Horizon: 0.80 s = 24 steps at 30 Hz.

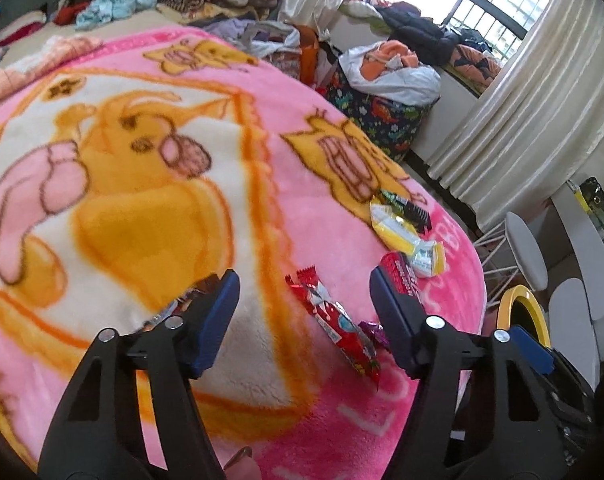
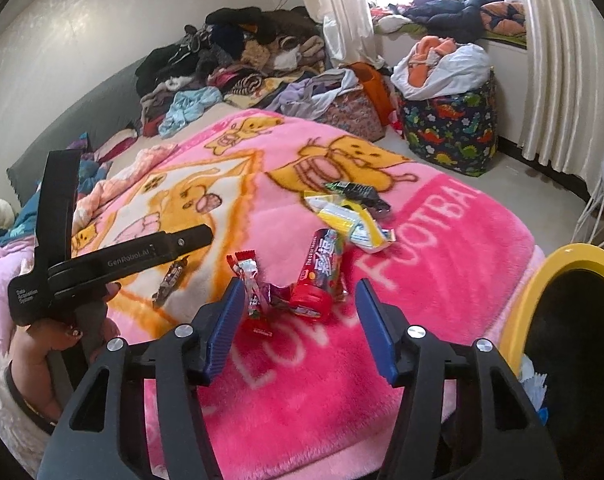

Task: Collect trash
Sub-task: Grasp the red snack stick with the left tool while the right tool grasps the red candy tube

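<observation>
A red wrapper (image 1: 333,320) lies on the pink blanket (image 1: 321,240) of the bed, between the left tool's (image 1: 303,292) parted fingers, untouched. The right view shows the red can (image 2: 319,276) on its side beside it, in the gap of the right tool (image 2: 298,308), also apart and empty. Farther off lie yellow wrappers (image 2: 349,220). Only the right view shows the hand (image 2: 42,344) gripping the left tool's handle. The yellow-rimmed bin (image 2: 561,264) stands at the bed's edge; its dark inside is unreadable.
</observation>
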Each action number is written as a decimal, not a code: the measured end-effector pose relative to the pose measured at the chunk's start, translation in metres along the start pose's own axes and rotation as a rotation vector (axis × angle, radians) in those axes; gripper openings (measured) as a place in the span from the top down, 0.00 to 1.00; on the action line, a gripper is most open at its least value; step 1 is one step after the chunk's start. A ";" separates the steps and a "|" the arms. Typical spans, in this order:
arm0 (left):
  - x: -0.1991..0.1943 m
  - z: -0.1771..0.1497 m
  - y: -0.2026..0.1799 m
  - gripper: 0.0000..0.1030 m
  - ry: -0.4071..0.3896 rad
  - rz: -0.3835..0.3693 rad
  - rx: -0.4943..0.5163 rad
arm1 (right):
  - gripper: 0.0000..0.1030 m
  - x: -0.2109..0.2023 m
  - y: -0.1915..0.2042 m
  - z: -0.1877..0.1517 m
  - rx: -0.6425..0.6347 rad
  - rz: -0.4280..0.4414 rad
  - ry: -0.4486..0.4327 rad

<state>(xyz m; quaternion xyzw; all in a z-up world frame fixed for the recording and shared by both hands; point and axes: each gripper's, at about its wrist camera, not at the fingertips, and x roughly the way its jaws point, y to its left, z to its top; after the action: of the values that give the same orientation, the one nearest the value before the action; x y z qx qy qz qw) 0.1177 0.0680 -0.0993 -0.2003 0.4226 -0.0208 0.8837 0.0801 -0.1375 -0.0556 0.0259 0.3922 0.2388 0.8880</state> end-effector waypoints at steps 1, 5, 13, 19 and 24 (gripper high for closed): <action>0.004 -0.001 0.000 0.48 0.015 -0.006 -0.006 | 0.51 0.005 0.001 0.001 -0.005 0.002 0.010; 0.020 -0.004 0.001 0.56 0.072 -0.036 -0.045 | 0.56 0.026 -0.003 0.002 0.001 0.008 0.055; 0.046 -0.007 0.005 0.68 0.138 -0.058 -0.085 | 0.63 0.055 -0.014 0.000 0.038 0.014 0.125; 0.058 -0.010 0.008 0.69 0.163 -0.054 -0.096 | 0.63 0.075 -0.016 -0.004 0.049 0.021 0.174; 0.062 -0.010 0.009 0.69 0.171 -0.051 -0.095 | 0.63 0.087 -0.017 -0.004 0.065 0.030 0.199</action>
<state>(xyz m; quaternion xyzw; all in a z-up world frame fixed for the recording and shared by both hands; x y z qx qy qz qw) 0.1484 0.0599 -0.1543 -0.2501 0.4918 -0.0405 0.8331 0.1344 -0.1148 -0.1223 0.0365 0.4855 0.2407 0.8397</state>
